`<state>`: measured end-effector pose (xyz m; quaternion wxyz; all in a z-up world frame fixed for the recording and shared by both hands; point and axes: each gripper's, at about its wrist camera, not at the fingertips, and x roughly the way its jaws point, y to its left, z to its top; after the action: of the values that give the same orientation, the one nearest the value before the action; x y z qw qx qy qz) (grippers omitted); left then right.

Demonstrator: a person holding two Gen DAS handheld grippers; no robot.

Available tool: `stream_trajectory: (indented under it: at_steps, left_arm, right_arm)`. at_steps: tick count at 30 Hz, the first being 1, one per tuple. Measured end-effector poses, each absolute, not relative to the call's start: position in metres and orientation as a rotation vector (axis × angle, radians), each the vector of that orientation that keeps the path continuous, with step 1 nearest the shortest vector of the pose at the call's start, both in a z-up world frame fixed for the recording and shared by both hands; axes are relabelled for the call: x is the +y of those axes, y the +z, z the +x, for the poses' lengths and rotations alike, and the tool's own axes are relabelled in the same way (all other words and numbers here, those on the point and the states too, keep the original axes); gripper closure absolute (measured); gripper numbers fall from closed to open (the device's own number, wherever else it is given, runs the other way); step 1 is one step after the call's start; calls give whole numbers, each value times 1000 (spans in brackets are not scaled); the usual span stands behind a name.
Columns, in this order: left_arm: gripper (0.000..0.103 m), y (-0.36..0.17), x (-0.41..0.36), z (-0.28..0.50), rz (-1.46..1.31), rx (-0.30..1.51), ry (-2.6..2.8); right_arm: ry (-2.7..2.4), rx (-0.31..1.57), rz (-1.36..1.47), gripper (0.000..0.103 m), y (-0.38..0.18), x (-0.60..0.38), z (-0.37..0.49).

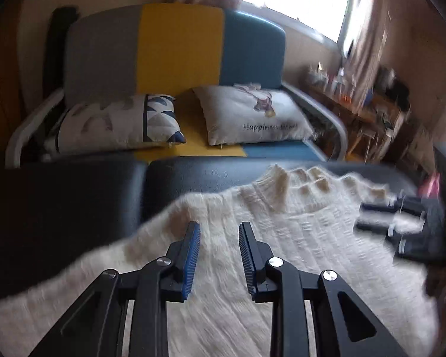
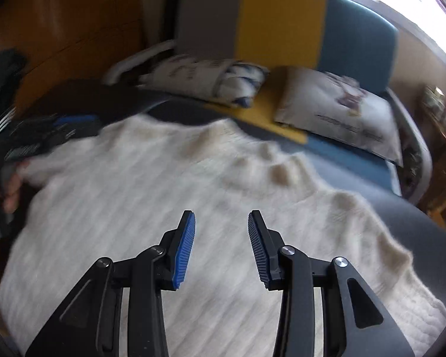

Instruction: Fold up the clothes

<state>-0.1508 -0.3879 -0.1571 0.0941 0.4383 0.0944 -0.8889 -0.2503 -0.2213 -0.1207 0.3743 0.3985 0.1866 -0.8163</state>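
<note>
- Surface (image 1: 74, 196): dark, padded, leather-like. It carries the sweater and stands just in front of a sofa (image 1: 178, 47) bearing two cushions.
- Sweater (image 2: 163, 193): cream knit, spread broadly across the surface, collar (image 1: 300, 184) toward the sofa. It is mostly flat; a sleeve or side edge trails toward the lower right in the right wrist view. No fold line is clearly visible, though blur could conceal one.
- Step in hand, as a judgement: the garment lies laid out, which fits either a spread made ready for folding or a pause between folds. The frames do not settle which.
- Next move, as a judgement: any fold needs each pair of jaws to take an edge or corner, so both grippers would have to travel outward from the middle of the knit.
- Left gripper (image 1: 219, 235): jaws moderately open, holding nothing, poised above the sweater near its left edge.
- Right gripper (image 2: 221, 223): jaws somewhat wider open, empty, above the chest of the sweater.
- Hard to make out: both views are motion-blurred; the hem and near edge are cut off by the frame; contact between pads and knit cannot be judged.
</note>
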Motion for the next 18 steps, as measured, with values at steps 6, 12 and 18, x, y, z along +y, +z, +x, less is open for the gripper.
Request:
stream_trajectory:
  at_steps: [6, 12, 18]
  left_arm:
    - [70, -169, -412, -167, 1367, 326, -2552]
    - [75, -141, -378, -186, 1270, 210, -2732]
    - [75, -146, -344, -224, 1262, 1, -2783]
  right_arm:
    - [-2141, 587, 1155, 63, -166, -201, -295]
    - [-2040, 404, 1104, 63, -144, -185, -315]
    - [-2168, 502, 1053, 63, -133, -199, -350]
